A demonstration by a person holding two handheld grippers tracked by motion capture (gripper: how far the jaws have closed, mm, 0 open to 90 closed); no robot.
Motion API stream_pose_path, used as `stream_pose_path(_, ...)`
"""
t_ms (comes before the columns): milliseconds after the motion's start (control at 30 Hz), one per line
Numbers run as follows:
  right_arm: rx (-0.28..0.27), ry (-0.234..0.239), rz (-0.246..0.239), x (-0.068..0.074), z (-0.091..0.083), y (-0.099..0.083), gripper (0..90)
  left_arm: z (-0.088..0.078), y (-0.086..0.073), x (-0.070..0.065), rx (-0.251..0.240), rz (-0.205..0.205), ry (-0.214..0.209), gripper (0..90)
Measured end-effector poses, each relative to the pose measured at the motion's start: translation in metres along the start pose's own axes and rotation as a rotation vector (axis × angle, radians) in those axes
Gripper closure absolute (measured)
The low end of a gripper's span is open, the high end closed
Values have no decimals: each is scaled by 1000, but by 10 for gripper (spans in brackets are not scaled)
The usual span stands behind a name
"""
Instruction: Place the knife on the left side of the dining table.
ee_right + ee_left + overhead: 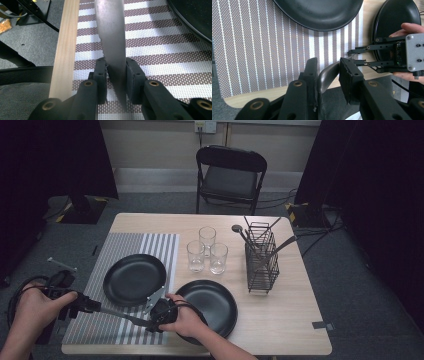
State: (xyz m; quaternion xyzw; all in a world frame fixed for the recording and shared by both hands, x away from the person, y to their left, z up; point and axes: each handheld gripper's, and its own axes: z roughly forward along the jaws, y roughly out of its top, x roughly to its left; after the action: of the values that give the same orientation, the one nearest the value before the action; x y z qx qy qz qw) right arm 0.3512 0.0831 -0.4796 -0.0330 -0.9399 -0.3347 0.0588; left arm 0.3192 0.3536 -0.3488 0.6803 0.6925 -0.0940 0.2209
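Note:
A dark table knife [122, 316] hangs level above the striped placemat [125, 245] near the table's front edge, spanning my two grippers. My left gripper [97, 307] has the curved dark handle [329, 73] between its jaws [327, 62]; the handle crosses them at a slant and touches both pads. My right gripper [141, 321] grips the other end. In the right gripper view the serrated grey blade [112, 30] stands edge-up between the jaws [116, 61], with both pads pressed on it. The right gripper [352, 56] also appears in the left gripper view, pointing toward mine.
One black plate [112, 270] lies on the placemat, another [227, 292] on bare wood under the right hand. Three glasses [205, 252] stand mid-table. A wire rack [261, 265] with utensils stands at the right. A folding chair [230, 172] is beyond the table.

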Motion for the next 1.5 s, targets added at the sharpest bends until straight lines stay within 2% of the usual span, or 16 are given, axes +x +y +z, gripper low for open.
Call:
stream_pose_path(33,-1,0,0,0,0,0,739,0,0,1,2,9,4,682)
stream_pose_path(200,-1,-7,-11,1,1,0,742,1,0,0,0,2,29,669)
stream_pose_path(267,1,-9,-19,1,1,0,744,2,0,2,7,12,22,667)
stream_pose_path(333,1,-12,-25,1,2,0,744,2,0,2,1,6,31,664)
stream_pose_path(367,3,-14,-24,1,2,0,744,3,0,3,0,8,19,663)
stream_pose_path(433,7,-19,-23,2,2,0,746,4,-1,4,2,-3,19,662)
stream_pose_path(533,9,-24,-29,2,2,0,749,4,0,5,3,7,34,658)
stream_pose_path(667,8,-28,-31,2,2,0,749,4,0,4,2,11,29,657)
stream_pose_path(733,9,-28,-32,3,2,0,750,3,0,5,10,22,47,654)
stream_pose_path(767,9,-28,-30,3,2,0,750,4,0,4,10,11,50,652)
stream_pose_path(867,10,-29,-32,3,2,0,750,4,0,4,15,28,64,647)
stream_pose_path(1167,8,-31,-40,3,2,0,751,7,-1,6,12,33,75,636)
stream_pose_path(1300,12,-35,-42,3,2,0,751,9,-1,6,0,5,75,631)
stream_pose_path(1367,12,-35,-43,3,2,0,751,9,-1,8,3,21,82,628)
stream_pose_path(1500,14,-37,-43,4,2,0,751,11,-2,9,-2,8,92,623)
